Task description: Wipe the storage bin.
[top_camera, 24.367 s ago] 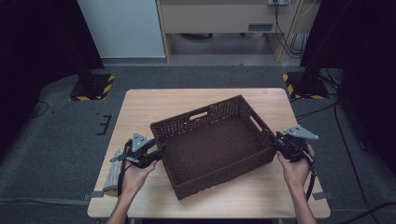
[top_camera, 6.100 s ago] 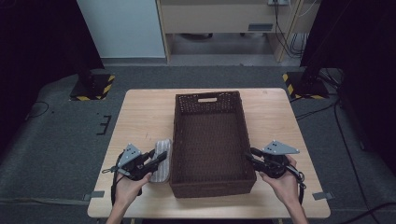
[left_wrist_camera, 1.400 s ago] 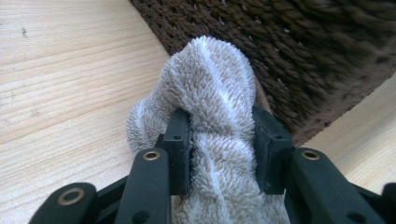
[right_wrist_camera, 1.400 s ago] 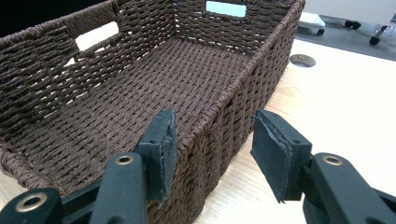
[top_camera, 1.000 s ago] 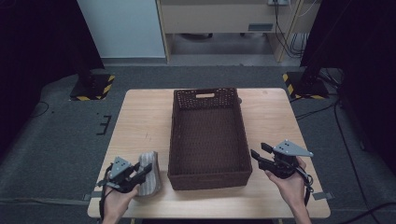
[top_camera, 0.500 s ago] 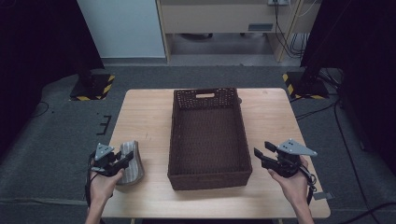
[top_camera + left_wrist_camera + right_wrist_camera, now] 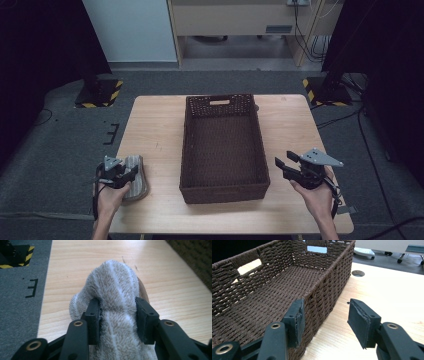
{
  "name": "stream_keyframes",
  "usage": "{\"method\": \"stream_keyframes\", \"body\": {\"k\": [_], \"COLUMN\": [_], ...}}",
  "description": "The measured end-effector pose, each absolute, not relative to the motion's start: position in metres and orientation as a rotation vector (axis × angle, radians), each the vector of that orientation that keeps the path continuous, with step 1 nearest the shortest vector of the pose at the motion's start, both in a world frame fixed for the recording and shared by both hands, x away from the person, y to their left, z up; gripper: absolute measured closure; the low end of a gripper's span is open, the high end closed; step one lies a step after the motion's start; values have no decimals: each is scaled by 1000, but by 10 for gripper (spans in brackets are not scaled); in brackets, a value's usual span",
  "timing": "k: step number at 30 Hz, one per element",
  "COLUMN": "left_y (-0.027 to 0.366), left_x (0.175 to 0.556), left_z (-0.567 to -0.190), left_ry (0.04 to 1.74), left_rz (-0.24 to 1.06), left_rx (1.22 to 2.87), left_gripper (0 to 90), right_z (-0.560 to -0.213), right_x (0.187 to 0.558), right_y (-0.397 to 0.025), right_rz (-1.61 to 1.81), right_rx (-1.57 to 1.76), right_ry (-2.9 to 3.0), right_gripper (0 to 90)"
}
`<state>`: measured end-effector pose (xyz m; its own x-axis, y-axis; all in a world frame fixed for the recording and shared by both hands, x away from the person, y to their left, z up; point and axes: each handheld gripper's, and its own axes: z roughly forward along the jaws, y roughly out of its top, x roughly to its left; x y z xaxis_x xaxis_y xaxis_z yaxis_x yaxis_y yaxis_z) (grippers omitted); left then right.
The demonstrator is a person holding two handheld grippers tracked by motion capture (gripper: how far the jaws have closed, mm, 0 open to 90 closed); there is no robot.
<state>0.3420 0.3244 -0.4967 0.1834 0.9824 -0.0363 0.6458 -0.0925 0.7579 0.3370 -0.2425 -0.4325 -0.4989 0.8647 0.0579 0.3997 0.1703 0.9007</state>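
A dark brown woven basket (image 7: 224, 184) stands lengthwise in the middle of the wooden table, empty inside. At the table's front left my left gripper (image 7: 126, 173) is shut on a grey fluffy slipper (image 7: 135, 176). In the left gripper view the slipper (image 7: 113, 295) bulges between the two black pads (image 7: 94, 313), with a brown sole edge showing on its right. My right gripper (image 7: 282, 166) hovers open just right of the basket's near right corner. In the right gripper view my right gripper (image 7: 325, 320) stands with its jaws apart beside the basket wall (image 7: 329, 290), holding nothing.
The table's left edge (image 7: 45, 297) runs close beside the slipper, with grey floor beyond it. A round cable hole (image 7: 358, 273) sits in the tabletop right of the basket. Bare wood lies on both sides of the basket. Black stands with yellow-striped feet (image 7: 100, 95) flank the table's far end.
My left gripper has carried the slipper leftward toward the table's front left edge. The right gripper stayed beside the basket's right side, shifting little. The basket has not moved over the last second.
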Motion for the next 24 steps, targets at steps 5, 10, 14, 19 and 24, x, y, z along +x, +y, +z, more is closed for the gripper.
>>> {"method": "stream_keyframes", "body": {"k": [5, 10, 14, 19, 24], "left_y": [318, 318, 320, 320, 313], "left_x": [346, 347, 347, 344, 338], "left_z": [-502, -503, -500, -489, -471], "left_ry": [1505, 1483, 1480, 1447, 1385], "left_rz": [666, 661, 660, 670, 683], "left_rx": [1836, 1829, 1804, 1759, 1713], "left_gripper": [533, 477, 409, 350, 334], "right_z": [-430, -427, -427, -428, -424], "right_x": [336, 335, 335, 336, 334], "right_y": [-242, -239, -234, -227, -220], "right_rz": [1306, 1306, 1311, 1313, 1350], "right_rx": [1189, 1182, 1173, 1160, 1145], "right_ry": [1968, 1968, 1977, 2003, 2006], "right_gripper": [465, 458, 451, 446, 454]}}
